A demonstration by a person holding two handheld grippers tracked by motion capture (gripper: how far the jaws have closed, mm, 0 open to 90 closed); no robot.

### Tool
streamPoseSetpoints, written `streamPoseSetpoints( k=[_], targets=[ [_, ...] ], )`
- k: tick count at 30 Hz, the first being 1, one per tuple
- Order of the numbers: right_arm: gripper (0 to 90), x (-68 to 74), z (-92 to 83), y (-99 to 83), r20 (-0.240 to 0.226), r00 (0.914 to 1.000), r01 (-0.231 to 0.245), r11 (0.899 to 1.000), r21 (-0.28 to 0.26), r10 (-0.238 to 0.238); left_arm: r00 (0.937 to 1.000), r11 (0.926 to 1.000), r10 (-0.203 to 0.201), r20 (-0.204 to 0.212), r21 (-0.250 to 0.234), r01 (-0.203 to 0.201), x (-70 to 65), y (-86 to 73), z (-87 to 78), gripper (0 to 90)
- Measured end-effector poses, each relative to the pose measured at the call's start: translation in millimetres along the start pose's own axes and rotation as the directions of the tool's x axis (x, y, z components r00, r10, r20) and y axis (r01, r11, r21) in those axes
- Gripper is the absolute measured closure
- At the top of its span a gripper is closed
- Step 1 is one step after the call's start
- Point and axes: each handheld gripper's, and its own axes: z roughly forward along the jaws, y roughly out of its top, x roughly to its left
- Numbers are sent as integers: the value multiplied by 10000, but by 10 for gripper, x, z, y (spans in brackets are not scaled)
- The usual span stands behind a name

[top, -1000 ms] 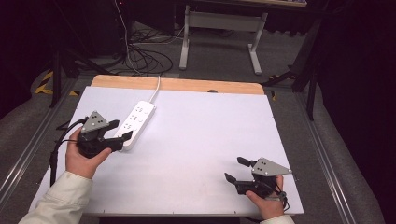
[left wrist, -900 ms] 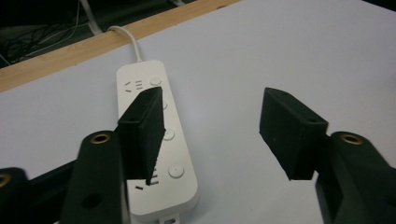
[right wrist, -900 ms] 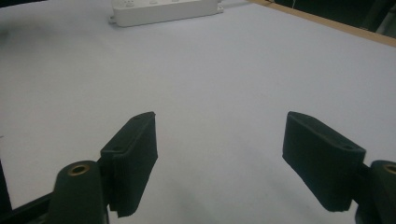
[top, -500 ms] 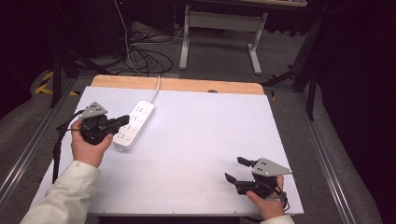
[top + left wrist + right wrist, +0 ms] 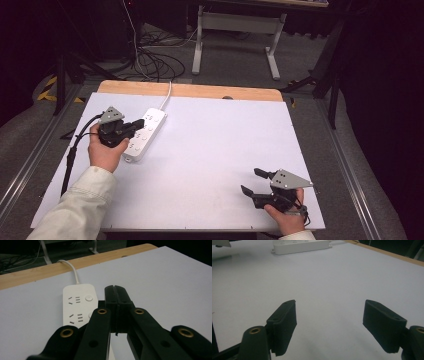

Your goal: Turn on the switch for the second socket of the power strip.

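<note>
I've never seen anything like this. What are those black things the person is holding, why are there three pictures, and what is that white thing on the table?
No robot here: a person holds a hand tool in each hand, each ending in two black fingers that pinch. One picture comes from a camera above the table; the other two come from small cameras riding on the tools, looking along their fingers.

The left gripper has its fingers pressed together, gripping nothing, right over the white power strip. The right gripper sits near the table's front corner with its fingers spread wide, empty.

The power strip lies flat on the white table, its cord running off the far wooden edge.
</note>
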Motion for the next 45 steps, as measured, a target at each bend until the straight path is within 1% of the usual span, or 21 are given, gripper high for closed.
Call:
streamPoseSetpoints(
  k=[1, 2, 9, 10, 11, 12, 13, 16, 17, 18, 21, 26, 28, 30, 36, 38, 39, 40, 41, 42, 45],
  targets=[
    [273, 0, 0, 0, -2, 10000, 0, 10000, 2, 0, 10000, 10000, -70, 8, 38, 70, 1, -9, 26, 898],
    [272, 0, -1, -1, -4, 10000, 6, 10000, 2, -6, 10000, 10000, -57, 19, 72, 56, 5, -17, 50, 898],
    [273, 0, -6, -2, -59, 10000, -14, 10000, 0, 14, 9995, 9994, -276, -141, 181, 278, 15, -65, 203, 898],
    [273, 0, -8, -2, -62, 10000, -8, 10000, -4, 8, 9991, 9990, -397, -119, 218, 400, 10, -74, 224, 898],
    [273, 0, -9, -2, -63, 10000, -4, 10000, -5, 4, 9993, 9991, -323, -211, 251, 328, 20, -79, 244, 898],
    [272, 0, -10, -2, -68, 10000, -4, 10000, -8, 4, 9989, 9987, -415, -235, 281, 422, 18, -86, 263, 898],
    [273, 0, -10, -2, -68, 10000, -4, 10000, -8, 4, 9986, 9984, -425, -320, 349, 436, 25, -93, 282, 898],
    [272, 0, -11, -3, -84, 10000, 8, 10000, -8, -8, 9961, 9963, -728, -508, 410, 749, 25, -110, 323, 898],
    [273, 0, -12, -3, -88, 10000, 7, 10000, -7, -7, 9957, 9959, -780, -504, 420, 801, 24, -115, 335, 897],
    [273, 1, -12, -3, -90, 10000, 6, 10000, -8, -6, 9955, 9961, -732, -608, 453, 760, 26, -119, 348, 897],
    [273, 2, -13, -3, -104, 9999, 15, 10000, -9, -15, 9940, 9954, -798, -744, 470, 835, 37, -136, 394, 897],
    [272, 1, -15, -4, -109, 9999, 27, 10000, -10, -27, 9932, 9939, -771, -877, 723, 836, 67, -172, 457, 897],
    [272, 1, -15, -5, -115, 9999, 31, 10000, -8, -31, 9918, 9928, -870, -935, 746, 941, 77, -182, 474, 898],
    [273, 2, -15, -5, -119, 9999, 31, 10000, -10, -31, 9912, 9916, -971, -901, 768, 1041, 80, -192, 492, 898],
    [273, 2, -15, -7, -130, 9999, 33, 10000, 0, -33, 9890, 9892, -1060, -1029, 903, 1154, 105, -225, 552, 898],
    [273, 1, -15, -8, -132, 9999, 31, 10000, -1, -31, 9872, 9877, -1174, -1083, 909, 1274, 101, -234, 572, 898],
    [273, 0, -15, -8, -131, 9999, 33, 10000, 0, -33, 9878, 9879, -1148, -1055, 927, 1247, 105, -237, 579, 898],
    [273, 0, -15, -8, -133, 9999, 44, 10000, 4, -44, 9866, 9866, -1247, -1054, 927, 1346, 98, -241, 589, 898],
    [273, 1, -14, -8, -135, 9999, 46, 10000, 7, -45, 9871, 9872, -1202, -1061, 925, 1302, 100, -242, 597, 898],
    [273, 0, -14, -9, -136, 9999, 50, 10000, 6, -50, 9865, 9865, -1244, -1063, 935, 1344, 94, -246, 606, 897],
    [273, -1, -15, -10, -141, 9999, 42, 10000, 5, -42, 9856, 9868, -1177, -1213, 972, 1298, 96, -259, 634, 898]
  ],
)
